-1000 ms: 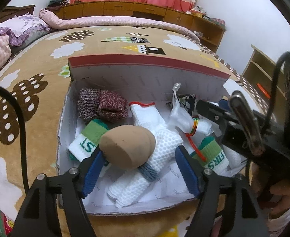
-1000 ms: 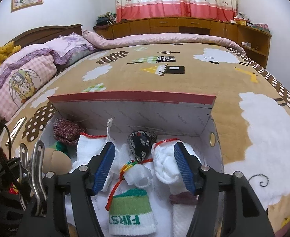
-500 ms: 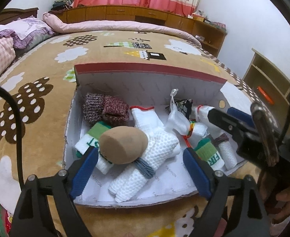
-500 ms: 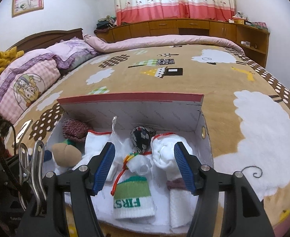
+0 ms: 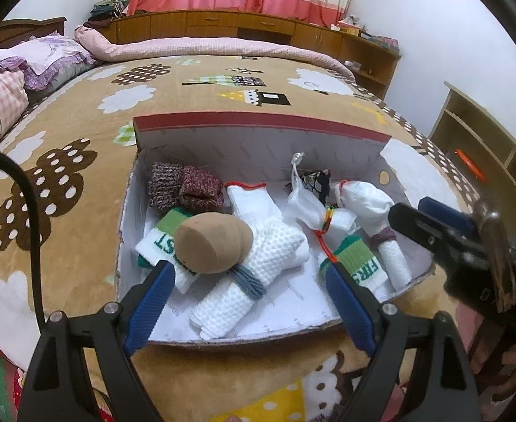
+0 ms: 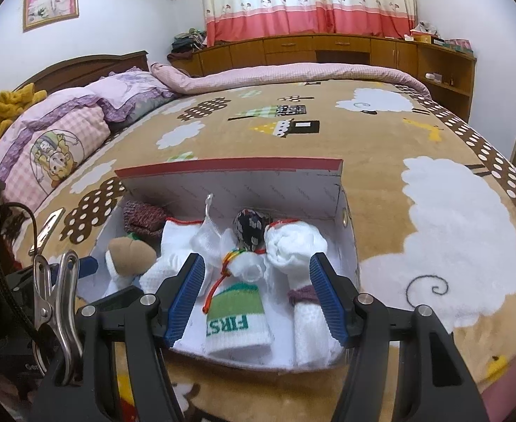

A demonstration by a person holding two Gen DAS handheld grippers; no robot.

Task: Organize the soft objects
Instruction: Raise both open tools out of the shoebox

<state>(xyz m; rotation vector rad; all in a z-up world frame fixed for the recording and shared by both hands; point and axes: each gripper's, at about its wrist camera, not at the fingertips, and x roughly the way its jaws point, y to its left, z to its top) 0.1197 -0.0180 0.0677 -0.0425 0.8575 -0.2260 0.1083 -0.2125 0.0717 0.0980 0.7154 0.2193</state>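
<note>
The tan rounded plush lump [image 5: 211,242] lies on rolled white socks [image 5: 258,270] at the left end of the white cardboard box [image 5: 258,147] near the bed's [image 5: 64,176] foot edge. Left claw [image 5: 247,302] and right claw [image 6: 256,295] hang released, empty; any regrasp should close gently around one roll.
</note>
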